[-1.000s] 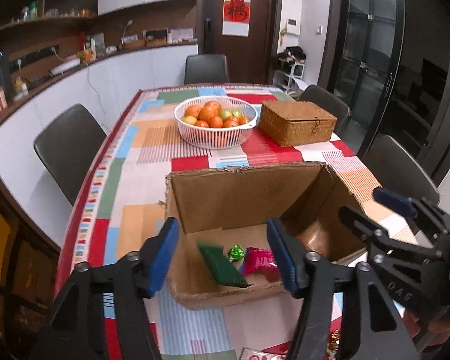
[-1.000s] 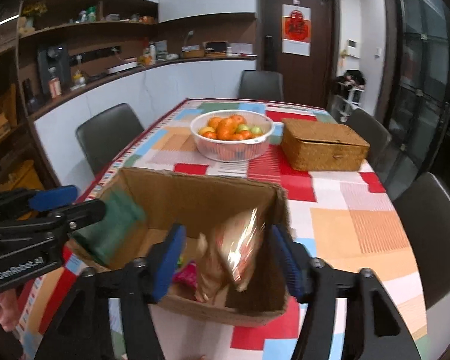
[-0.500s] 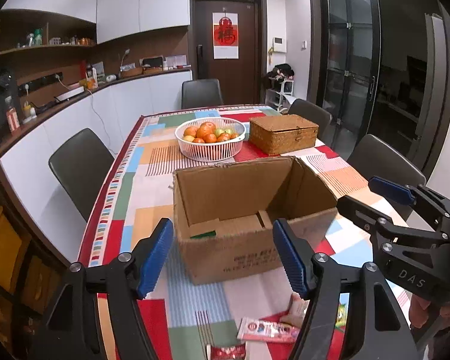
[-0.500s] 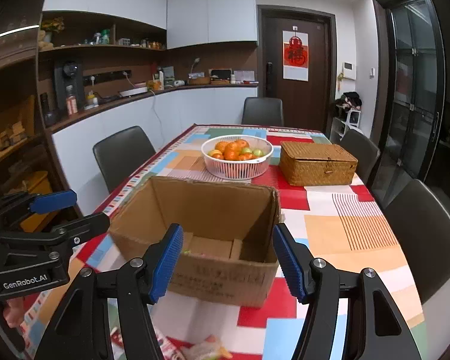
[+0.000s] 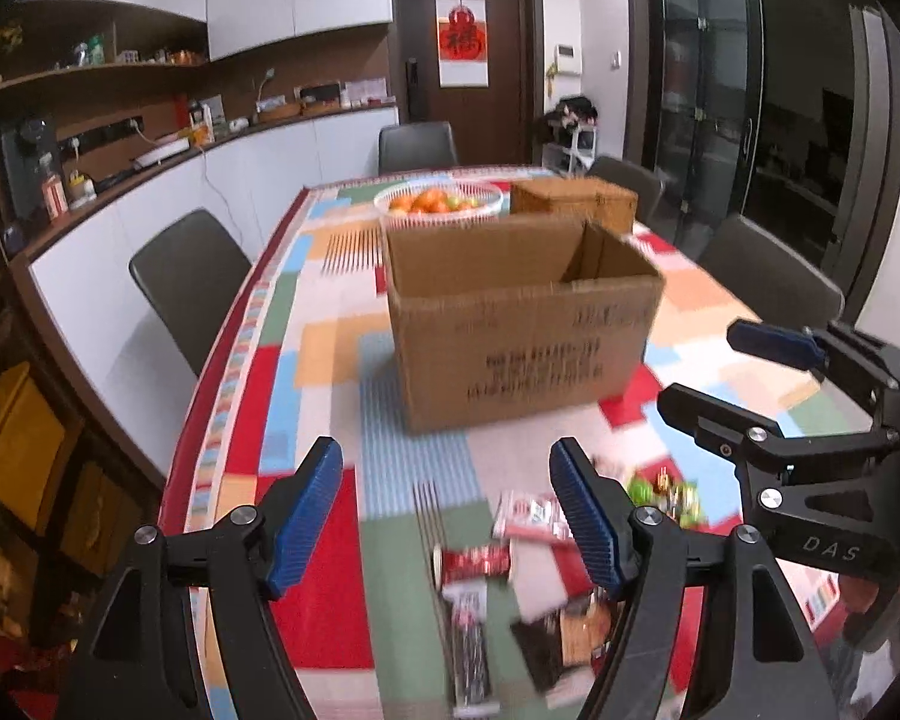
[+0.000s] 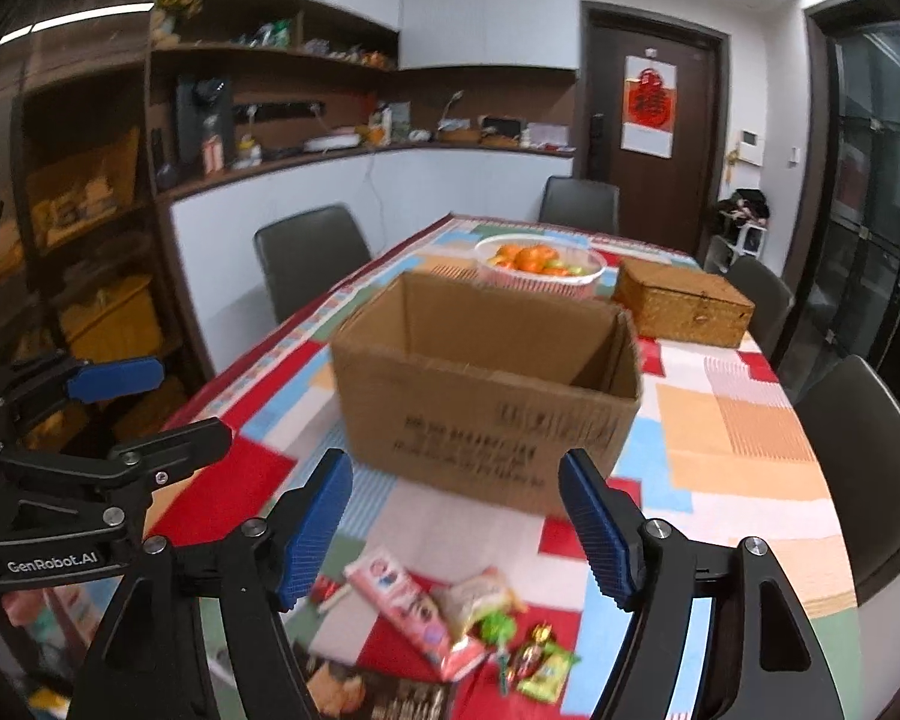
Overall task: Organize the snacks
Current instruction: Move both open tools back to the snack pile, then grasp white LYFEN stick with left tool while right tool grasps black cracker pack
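Both tongs, left [image 5: 447, 519] and right [image 6: 456, 525], gape empty, their jaws having just been opening, nothing between them. They hang over loose snacks [image 6: 444, 618] on the desk [image 6: 744, 456], near the front of the box [image 6: 486, 390].

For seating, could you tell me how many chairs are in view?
4 chairs: one left of the table, one at its far end, two on its right; others may be hidden.
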`<action>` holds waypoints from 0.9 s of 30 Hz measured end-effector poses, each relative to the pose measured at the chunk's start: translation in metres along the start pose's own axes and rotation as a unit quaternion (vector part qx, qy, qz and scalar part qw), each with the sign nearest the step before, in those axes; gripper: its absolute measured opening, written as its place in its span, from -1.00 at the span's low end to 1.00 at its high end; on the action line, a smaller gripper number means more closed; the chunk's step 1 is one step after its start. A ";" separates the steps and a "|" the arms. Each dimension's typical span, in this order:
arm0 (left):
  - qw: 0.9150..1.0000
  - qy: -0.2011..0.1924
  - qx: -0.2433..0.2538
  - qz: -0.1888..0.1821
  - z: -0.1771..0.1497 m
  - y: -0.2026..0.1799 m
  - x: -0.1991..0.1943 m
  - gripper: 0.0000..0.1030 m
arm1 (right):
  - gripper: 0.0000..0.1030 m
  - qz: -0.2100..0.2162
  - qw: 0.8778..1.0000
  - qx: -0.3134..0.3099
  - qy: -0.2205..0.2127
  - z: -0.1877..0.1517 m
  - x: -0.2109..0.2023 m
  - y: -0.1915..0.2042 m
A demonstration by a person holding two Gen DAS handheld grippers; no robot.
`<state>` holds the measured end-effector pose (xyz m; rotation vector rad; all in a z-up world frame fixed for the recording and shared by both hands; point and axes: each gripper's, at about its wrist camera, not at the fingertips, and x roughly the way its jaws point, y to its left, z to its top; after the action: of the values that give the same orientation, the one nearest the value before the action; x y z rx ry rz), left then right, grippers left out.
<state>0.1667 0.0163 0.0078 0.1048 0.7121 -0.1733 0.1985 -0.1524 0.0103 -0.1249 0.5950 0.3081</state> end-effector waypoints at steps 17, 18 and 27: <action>0.995 0.101 -0.011 -0.002 -0.089 -0.002 0.007 0.38 | 0.40 0.064 0.980 -0.140 0.128 -0.076 0.012 0.057; 0.994 0.107 -0.012 -0.003 -0.093 -0.002 0.008 0.38 | 0.40 0.066 0.978 -0.148 0.135 -0.080 0.013 0.059; 0.992 0.129 -0.014 0.001 -0.114 -0.004 0.018 0.37 | 0.40 0.075 0.953 -0.228 0.185 -0.115 0.024 0.074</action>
<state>0.1064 0.0281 -0.0899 0.1028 0.9711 -0.1487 0.1327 -0.0999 -0.0997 -0.5950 0.9005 0.5741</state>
